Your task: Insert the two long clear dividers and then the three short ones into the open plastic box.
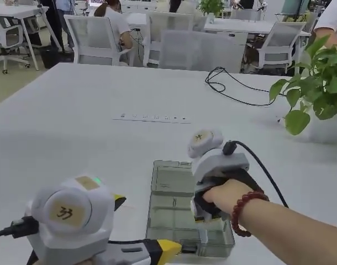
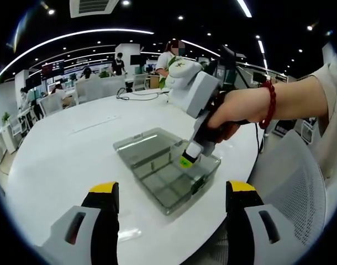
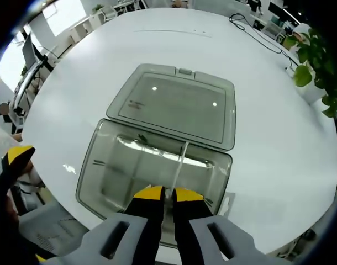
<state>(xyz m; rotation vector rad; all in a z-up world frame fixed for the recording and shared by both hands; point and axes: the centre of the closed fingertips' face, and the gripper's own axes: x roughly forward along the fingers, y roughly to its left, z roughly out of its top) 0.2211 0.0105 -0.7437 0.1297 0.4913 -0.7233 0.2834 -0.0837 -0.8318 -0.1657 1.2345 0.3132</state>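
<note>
One clear divider, pinched in the right tongs, seemingly needed seating in the box; left tongs gaped empty.

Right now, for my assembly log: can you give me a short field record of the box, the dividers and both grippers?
box: open, lid flat on table
long divider: at least one seated lengthwise
right gripper: shut on clear divider, crosswise inside box
left gripper: open, empty, near box
</note>
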